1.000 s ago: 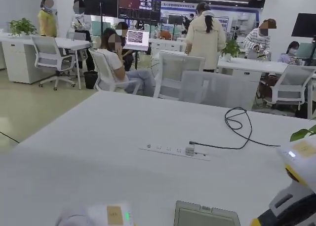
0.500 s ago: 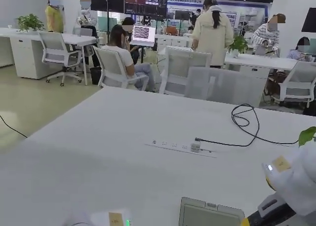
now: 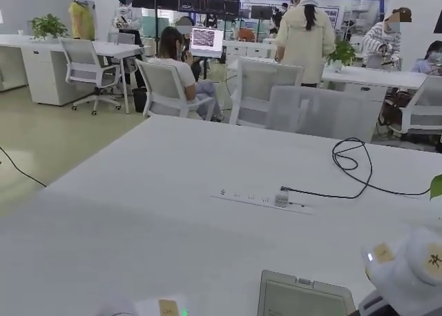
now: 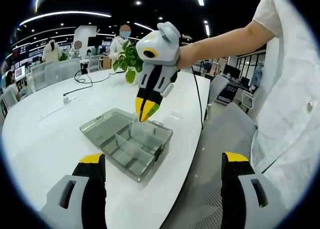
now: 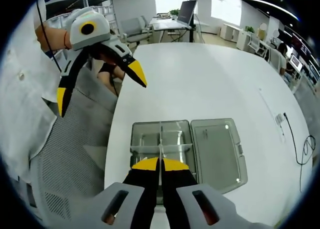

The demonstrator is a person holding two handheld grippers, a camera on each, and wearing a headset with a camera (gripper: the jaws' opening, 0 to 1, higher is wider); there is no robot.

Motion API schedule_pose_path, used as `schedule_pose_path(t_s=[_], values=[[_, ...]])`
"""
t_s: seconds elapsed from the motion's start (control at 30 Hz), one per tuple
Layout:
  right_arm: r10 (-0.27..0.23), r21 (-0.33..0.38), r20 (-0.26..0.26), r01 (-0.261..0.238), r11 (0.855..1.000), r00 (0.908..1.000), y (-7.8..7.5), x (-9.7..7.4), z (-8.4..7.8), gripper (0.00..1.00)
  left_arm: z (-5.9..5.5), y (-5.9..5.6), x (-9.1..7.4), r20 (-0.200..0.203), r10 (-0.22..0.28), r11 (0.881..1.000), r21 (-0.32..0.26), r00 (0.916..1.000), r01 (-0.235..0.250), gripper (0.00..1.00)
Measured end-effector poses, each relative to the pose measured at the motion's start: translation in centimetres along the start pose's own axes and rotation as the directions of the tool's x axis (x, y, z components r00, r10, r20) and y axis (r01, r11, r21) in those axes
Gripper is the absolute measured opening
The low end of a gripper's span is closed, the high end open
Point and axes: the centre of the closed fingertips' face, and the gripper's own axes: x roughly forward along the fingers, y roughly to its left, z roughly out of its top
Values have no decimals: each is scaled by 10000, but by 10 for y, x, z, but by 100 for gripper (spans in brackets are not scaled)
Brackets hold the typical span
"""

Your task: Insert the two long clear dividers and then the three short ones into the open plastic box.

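**Right gripper holds divider over open box**

The box (image 4: 156, 158) sits near the bench (image 4: 45, 139) edge in front of the person, with its lid (image 4: 100, 125) lying open flat beside it. Clear partitions already split it into compartments; how many I can't tell, since clear on clear is hard to read. The right gripper (image 5: 160, 164) has its jaws closed on a thin clear divider (image 4: 141, 130). The divider is upright with its lower edge down in the box, and it looks edge-on in the right gripper view. The left gripper (image 5: 100, 86) is held off to the side, above the bench edge and apart from the box, with its jaws spread wide and holding nothing. Farther out on the bench are a power strip (image 3: 262, 200), a looped black cable (image 3: 352, 165) and a plant (image 4: 129, 64).
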Motion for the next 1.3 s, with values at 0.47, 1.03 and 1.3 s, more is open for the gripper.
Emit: schedule_pose_path(t_s=[0.47, 1.03, 1.3], values=[[-63, 100, -5, 63, 9999, 10000, -2, 7, -8, 3, -1, 0, 4, 20, -82, 9999, -95, 10000, 82, 99], [-82, -464, 126, 88, 9989, 9999, 1, 19, -6, 2, -3, -1, 5, -28, -118, 9999, -106, 9999, 118, 99], [-78, -507, -336, 61, 9987, 9994, 0, 36, -13, 3, -5, -1, 5, -54, -132, 9999, -107, 9999, 131, 100]])
